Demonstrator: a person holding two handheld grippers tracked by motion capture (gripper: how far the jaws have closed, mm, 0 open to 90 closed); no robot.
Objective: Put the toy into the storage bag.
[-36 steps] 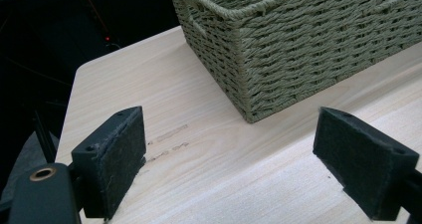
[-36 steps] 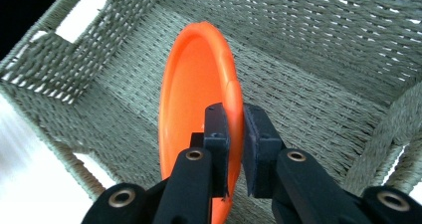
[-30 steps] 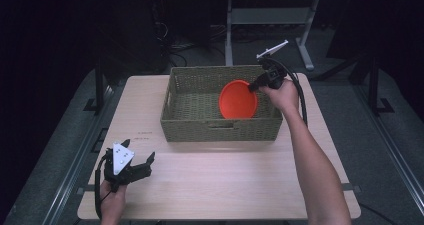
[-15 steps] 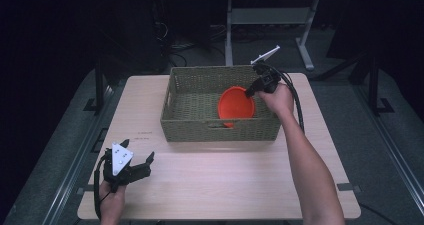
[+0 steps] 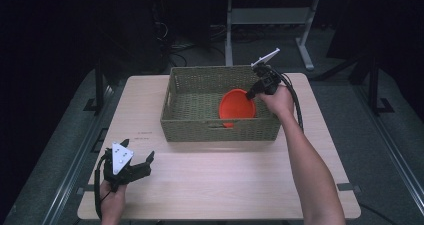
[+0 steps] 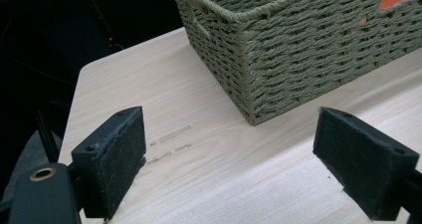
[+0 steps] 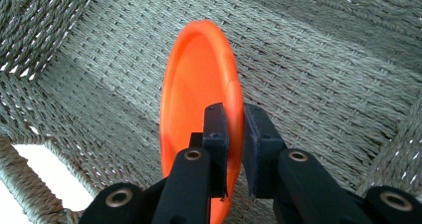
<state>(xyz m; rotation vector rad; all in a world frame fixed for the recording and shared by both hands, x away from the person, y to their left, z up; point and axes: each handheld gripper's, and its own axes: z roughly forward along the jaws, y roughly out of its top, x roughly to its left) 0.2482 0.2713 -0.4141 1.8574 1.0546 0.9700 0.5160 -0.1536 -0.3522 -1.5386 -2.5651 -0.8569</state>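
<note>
An orange plate stands on edge, tilted, inside the woven green basket at its right front part. My right gripper is shut on the plate's rim; in the right gripper view the rim sits pinched between the two jaws of that gripper, above the basket's woven floor. My left gripper rests low at the table's front left, open, with nothing between its pads. In the left gripper view the basket's near corner lies ahead of the left gripper.
The wooden table carries the basket at its middle back. A desk frame and cables stand on the dark floor behind the table. The person's right forearm crosses the table's right side.
My right gripper has carried the orange plate down and a little to the left, deeper into the basket. The left gripper has stayed where it was.
</note>
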